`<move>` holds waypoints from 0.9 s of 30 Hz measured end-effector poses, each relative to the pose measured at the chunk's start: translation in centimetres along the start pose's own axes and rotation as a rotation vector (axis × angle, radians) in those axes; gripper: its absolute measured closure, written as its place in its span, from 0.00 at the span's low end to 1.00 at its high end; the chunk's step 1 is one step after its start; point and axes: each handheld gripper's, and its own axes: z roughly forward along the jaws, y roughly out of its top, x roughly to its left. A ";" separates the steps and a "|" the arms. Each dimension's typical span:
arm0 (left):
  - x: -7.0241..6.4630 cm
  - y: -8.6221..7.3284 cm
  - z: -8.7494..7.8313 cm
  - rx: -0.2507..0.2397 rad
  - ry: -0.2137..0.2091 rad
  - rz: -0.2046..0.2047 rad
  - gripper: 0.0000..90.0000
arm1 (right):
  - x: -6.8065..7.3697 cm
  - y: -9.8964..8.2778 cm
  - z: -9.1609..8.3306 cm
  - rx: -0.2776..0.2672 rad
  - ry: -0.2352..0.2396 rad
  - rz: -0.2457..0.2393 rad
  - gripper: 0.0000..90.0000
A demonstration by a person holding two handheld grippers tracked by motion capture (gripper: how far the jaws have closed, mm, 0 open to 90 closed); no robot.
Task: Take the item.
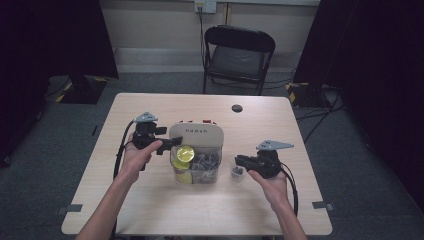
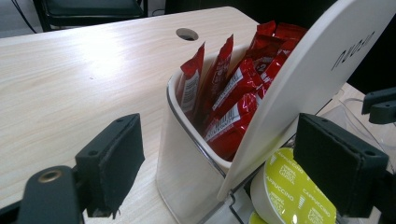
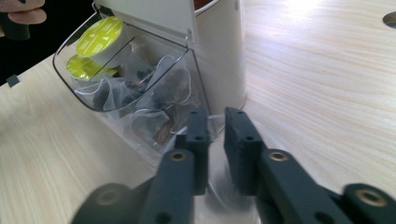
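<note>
Left gripper (image 1: pixel 172 145): left of centre in the high view, held level, its tip at the left wall of the container. In the left gripper view the jaws stand wide apart and released, one at the lower left, one at the lower right, with the container's corner between them and no pad pressing on it.

Right gripper (image 1: pixel 240 162): right of centre in the high view, pointing left toward the container. In the right gripper view the jaws stand close together with a narrow gap; a clear plastic sachet (image 3: pixel 212 154) lies in that gap. Whether the pads pinch it I cannot tell.

Container (image 1: pixel 196 134): middle of the table, between the two grippers; cream back part with a clear front bin (image 3: pixel 140 100).

Red packets (image 2: pixel 233 93): upright in the cream back compartment, upper middle of the left gripper view.

Yellow-lidded pods (image 3: pixel 99 35): two, stacked at the left end of the clear bin, just beside the left gripper's tip.

Tea sachets (image 3: pixel 161 91): crowded in the clear bin, right in front of the right gripper.

Table (image 1: pixel 150 210): pale wood, with a round hole (image 1: pixel 237 108) near the far edge.

Chair (image 1: pixel 239 55): black, folding, behind the table at top centre.
</note>
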 end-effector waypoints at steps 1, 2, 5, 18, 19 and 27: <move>0.0 0.0 0.0 -0.001 -0.001 -0.001 0.18 | 0.0 0.0 0.0 0.000 0.000 0.000 0.85; 0.0 0.0 0.0 -0.001 0.000 -0.002 0.18 | 0.0 0.0 0.0 -0.004 -0.009 0.005 0.84; 0.0 0.0 0.0 0.000 -0.001 -0.002 0.18 | 0.0 0.1 -0.2 -0.014 -0.016 0.006 0.80; 0.2 -0.1 -0.1 0.001 -0.003 -0.006 0.17 | -0.8 0.1 -2.1 -0.069 -0.072 0.047 0.54; 0.2 -0.1 -0.1 0.003 -0.001 -0.004 0.18 | -0.9 0.0 -2.4 -0.073 -0.075 0.048 0.53; 0.5 -0.1 -0.8 -0.007 0.009 -0.009 0.19 | -1.4 -1.6 -4.0 -0.054 -0.140 0.021 0.45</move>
